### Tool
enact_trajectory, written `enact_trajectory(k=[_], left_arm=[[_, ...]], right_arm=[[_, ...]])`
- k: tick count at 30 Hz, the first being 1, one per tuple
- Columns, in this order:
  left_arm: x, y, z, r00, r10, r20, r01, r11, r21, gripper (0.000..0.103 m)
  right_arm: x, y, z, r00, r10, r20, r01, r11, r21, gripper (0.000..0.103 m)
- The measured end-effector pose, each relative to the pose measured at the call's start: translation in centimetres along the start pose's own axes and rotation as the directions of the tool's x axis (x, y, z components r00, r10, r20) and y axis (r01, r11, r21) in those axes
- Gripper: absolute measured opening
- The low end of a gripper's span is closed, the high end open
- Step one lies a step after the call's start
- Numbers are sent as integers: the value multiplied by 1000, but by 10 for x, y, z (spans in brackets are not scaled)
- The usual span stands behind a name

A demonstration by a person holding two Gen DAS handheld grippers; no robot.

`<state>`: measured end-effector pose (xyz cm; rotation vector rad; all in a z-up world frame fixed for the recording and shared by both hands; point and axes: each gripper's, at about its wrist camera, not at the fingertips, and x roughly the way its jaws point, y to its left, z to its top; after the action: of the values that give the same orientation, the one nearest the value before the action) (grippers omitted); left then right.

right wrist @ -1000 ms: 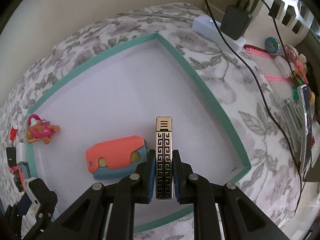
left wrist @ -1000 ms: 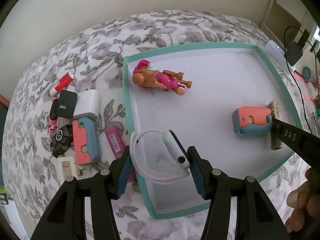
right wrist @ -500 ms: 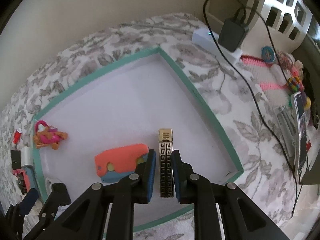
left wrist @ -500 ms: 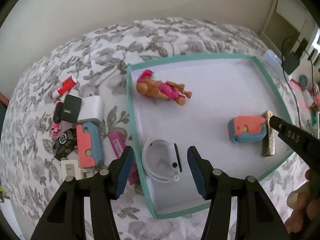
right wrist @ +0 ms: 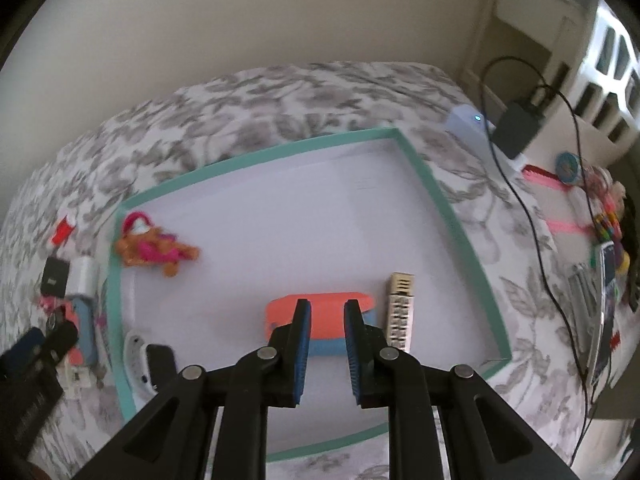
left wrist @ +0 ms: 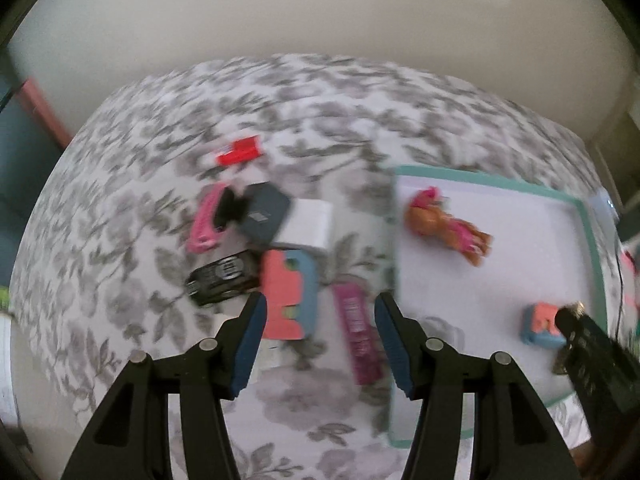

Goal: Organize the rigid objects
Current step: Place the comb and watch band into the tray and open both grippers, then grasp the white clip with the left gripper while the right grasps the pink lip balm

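A bed (right wrist: 280, 112) covered in a grey-and-white floral spread stood against a plain cream wall, and on it lay a shallow white tray (right wrist: 416, 160) with a teal rim.

Inside the tray, a gold lighter (right wrist: 400, 312) with a dark key-pattern face lay flat near the right rim, just beside a coral-and-blue case (right wrist: 324, 312). An orange toy dog (right wrist: 156, 248) dressed in pink lay on its side near the far left corner, and a white device (right wrist: 134, 354) with a dark panel rested against the near left rim.

Outside the tray, on the spread, a cluster of small things lay close together: a second coral-and-blue case (left wrist: 290, 296), a magenta bar (left wrist: 358, 336), a black box (left wrist: 224, 278), a white block (left wrist: 310, 224), a dark grey square block (left wrist: 266, 214), a pink clip (left wrist: 206, 220) and a red tube (left wrist: 240, 152). The left view was blurred, so finer detail was lost.

The left hand-held gripper (left wrist: 320, 344) hung above this cluster with its blue-padded jaws wide and nothing between them. The right hand-held gripper (right wrist: 326, 354) hovered over the tray's near side, jaws narrowly parted and empty, with the lighter just to the right of them.
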<state>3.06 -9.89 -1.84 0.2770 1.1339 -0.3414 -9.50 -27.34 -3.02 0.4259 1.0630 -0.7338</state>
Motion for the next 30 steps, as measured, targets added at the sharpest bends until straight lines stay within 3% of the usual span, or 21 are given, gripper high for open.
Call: enact_trajectory(k=[1, 2, 6, 8, 9, 11, 14, 16, 17, 24, 30], left_arm=[[2, 8, 2, 1000, 7, -10, -8, 1000, -22, 57], [3, 14, 2, 1000, 12, -15, -13, 999, -35, 57], [7, 43, 5, 996, 72, -43, -76, 992, -104, 58], [9, 57, 6, 994, 97, -54, -104, 985, -137, 64], [10, 67, 6, 993, 105, -58, -113, 980, -162, 73], [10, 84, 6, 992, 108, -60, -118, 972, -204, 74], [10, 110, 4, 992, 113, -64, -126, 958, -259, 76], [13, 124, 2, 990, 123, -73, -139, 947, -291, 92], [13, 129, 1, 989, 125, -76, -142, 942, -305, 94], [22, 164, -3, 992, 97, -82, -122, 905, -408, 94], [23, 161, -3, 996, 55, -66, -77, 912, -404, 102]], right_arm=[[0, 4, -1, 1000, 6, 0, -6, 1000, -12, 39], [0, 10, -2, 1000, 15, 0, -15, 1000, -27, 43], [1, 32, -8, 998, 64, -10, -65, 993, -95, 43], [1, 40, -10, 996, 89, -15, -90, 989, -116, 44], [0, 45, -12, 994, 104, -18, -105, 987, -125, 47], [0, 53, -15, 990, 138, -22, -140, 981, -137, 64], [-2, 66, -19, 984, 176, -25, -177, 972, -157, 65], [-3, 74, -21, 981, 190, -23, -191, 965, -182, 65], [-4, 79, -22, 981, 193, -20, -193, 961, -197, 65], [-13, 111, -29, 970, 244, -2, -235, 933, -274, 65], [-19, 142, -30, 948, 317, -6, -299, 886, -355, 65]])
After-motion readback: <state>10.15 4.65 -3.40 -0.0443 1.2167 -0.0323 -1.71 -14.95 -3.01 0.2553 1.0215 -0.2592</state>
